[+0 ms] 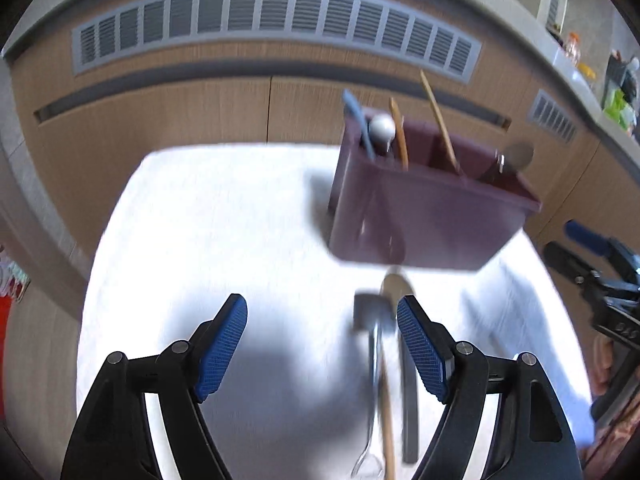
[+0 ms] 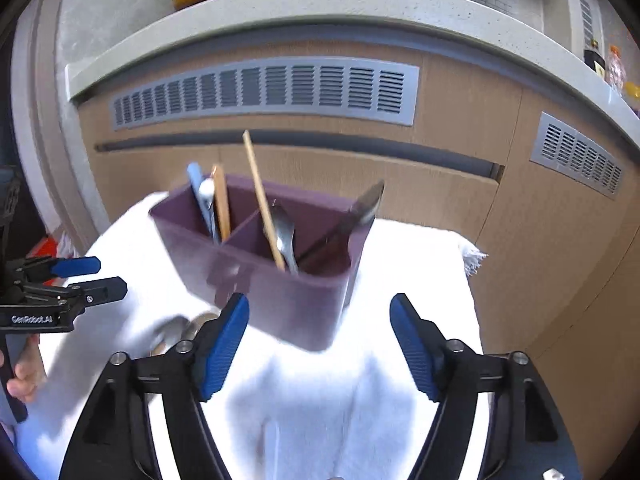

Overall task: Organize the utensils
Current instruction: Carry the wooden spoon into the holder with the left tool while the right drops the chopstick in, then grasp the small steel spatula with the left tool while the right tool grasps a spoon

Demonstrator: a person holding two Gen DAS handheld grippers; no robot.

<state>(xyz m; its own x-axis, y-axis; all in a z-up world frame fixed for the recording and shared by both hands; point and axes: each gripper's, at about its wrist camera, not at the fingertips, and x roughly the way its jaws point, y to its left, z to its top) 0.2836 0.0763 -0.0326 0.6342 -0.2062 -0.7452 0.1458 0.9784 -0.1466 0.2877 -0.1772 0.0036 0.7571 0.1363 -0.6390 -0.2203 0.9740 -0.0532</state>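
Observation:
A purple divided caddy (image 1: pixel 424 208) (image 2: pixel 280 292) stands on a white towel (image 1: pixel 224 220) (image 2: pixel 408 264). It holds a blue handle (image 1: pixel 354 114), a round metal spoon (image 1: pixel 382 126), wooden handles (image 2: pixel 260 196), a spoon (image 2: pixel 284 228) and a dark-handled utensil (image 2: pixel 360 208). Loose utensils (image 1: pixel 384 360) (image 2: pixel 180 332), blurred, lie on the towel in front of the caddy, beside the right finger of my left gripper. My left gripper (image 1: pixel 320 304) (image 2: pixel 92 280) is open with nothing between its pads. My right gripper (image 2: pixel 319 300) is open and empty, just in front of the caddy; it shows at the right edge (image 1: pixel 580 248).
A wooden cabinet front (image 1: pixel 180 112) with grey vent grilles (image 1: pixel 272 12) (image 2: pixel 264 92) rises right behind the towel. Bottles and bags sit on the pale counter (image 2: pixel 280 8) above. The towel's frayed corner (image 2: pixel 474 258) marks its right edge. A hand (image 2: pixel 24 376) holds the left gripper.

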